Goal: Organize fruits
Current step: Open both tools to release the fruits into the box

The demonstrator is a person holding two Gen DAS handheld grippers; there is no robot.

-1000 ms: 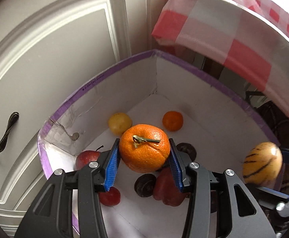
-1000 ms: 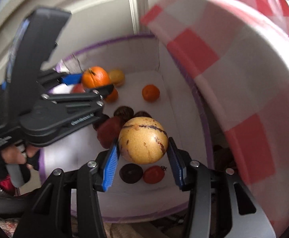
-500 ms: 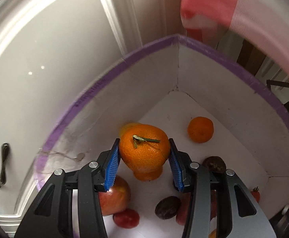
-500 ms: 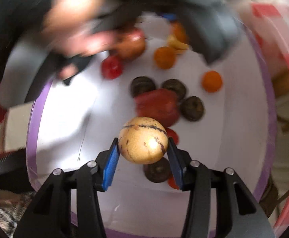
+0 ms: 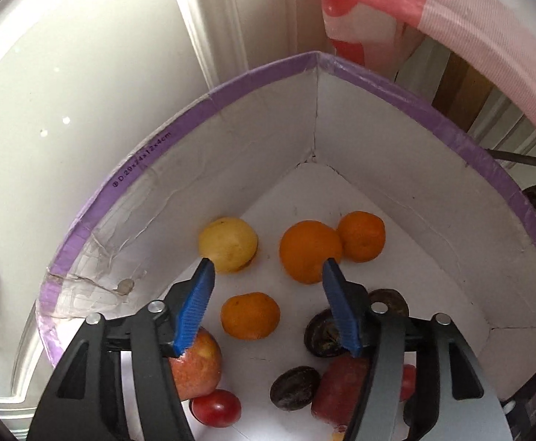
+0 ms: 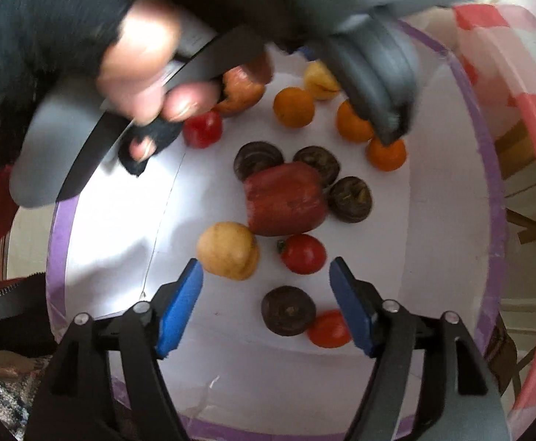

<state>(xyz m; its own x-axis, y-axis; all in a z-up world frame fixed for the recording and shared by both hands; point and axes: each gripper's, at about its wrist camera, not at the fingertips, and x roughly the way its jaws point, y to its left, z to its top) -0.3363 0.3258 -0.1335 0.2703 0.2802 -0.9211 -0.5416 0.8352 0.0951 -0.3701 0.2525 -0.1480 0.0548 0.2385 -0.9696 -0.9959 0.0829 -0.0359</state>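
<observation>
A white cardboard box (image 5: pixel 157 154) with a purple taped rim holds the fruit. My left gripper (image 5: pixel 267 262) hangs open over it with nothing between its blue pads. Just beyond it a large orange (image 5: pixel 310 251) rests on the box floor between a yellow fruit (image 5: pixel 229 244) and a smaller orange (image 5: pixel 361 237). My right gripper (image 6: pixel 265 262) is open too, above the near part of the box (image 6: pixel 56 257). A pale yellow striped fruit (image 6: pixel 227 250) lies by its left fingertip, next to a red tomato (image 6: pixel 302 253).
Dark round fruits (image 6: pixel 288 310), a red wax apple (image 6: pixel 286 202), an apple (image 5: pixel 194 364) and more small oranges (image 5: pixel 249 316) lie scattered in the box. A person's hand (image 6: pixel 139 73) holds the other gripper, blurred. A red-checked cloth (image 5: pixel 451 36) hangs to the right; a white door (image 5: pixel 65 73) stands behind.
Both grippers have opened. The large orange left the left gripper and the striped yellow fruit left the right one; both now lie on the box floor.
</observation>
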